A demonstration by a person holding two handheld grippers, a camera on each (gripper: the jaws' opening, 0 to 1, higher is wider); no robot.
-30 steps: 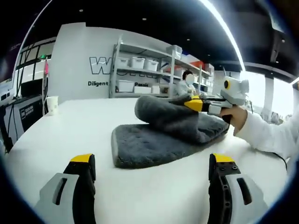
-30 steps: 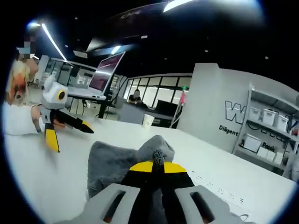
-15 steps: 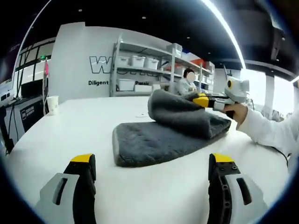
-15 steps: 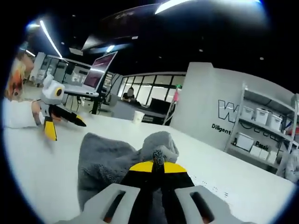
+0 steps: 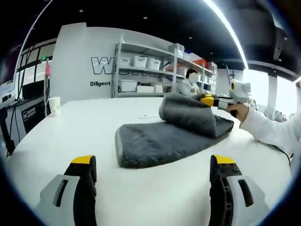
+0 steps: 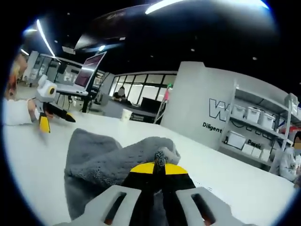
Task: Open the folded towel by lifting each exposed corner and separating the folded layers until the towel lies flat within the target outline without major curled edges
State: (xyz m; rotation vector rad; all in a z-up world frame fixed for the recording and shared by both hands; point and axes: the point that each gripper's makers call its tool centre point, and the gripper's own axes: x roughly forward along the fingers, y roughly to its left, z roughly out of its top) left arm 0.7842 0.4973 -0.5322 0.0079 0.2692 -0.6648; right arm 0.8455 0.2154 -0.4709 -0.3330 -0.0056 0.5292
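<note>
A dark grey towel (image 5: 160, 141) lies on the white table (image 5: 70, 136), its top layer rolled back in a thick fold (image 5: 188, 115) toward the far right. My right gripper (image 5: 210, 100) is shut on a corner of that layer, held a little above the table by a hand (image 5: 240, 112). In the right gripper view the shut jaws pinch a tuft of towel (image 6: 157, 155) at the right gripper (image 6: 155, 165), with the rest of the towel (image 6: 99, 160) bunched below. My left gripper (image 5: 154, 162) stands open just short of the towel's near edge, also seen as the left gripper (image 6: 47, 115) across the table.
A paper cup (image 5: 54, 106) stands near the table's left far edge. Behind the table are metal shelves with white bins (image 5: 141, 75) and a seated person (image 5: 188, 84). A raised laptop screen (image 6: 91, 70) and desks lie beyond the left gripper.
My right gripper has drawn the towel's top layer further right and away, rolling the fold back and baring more of the lower layer. The left gripper has stayed put, open.
</note>
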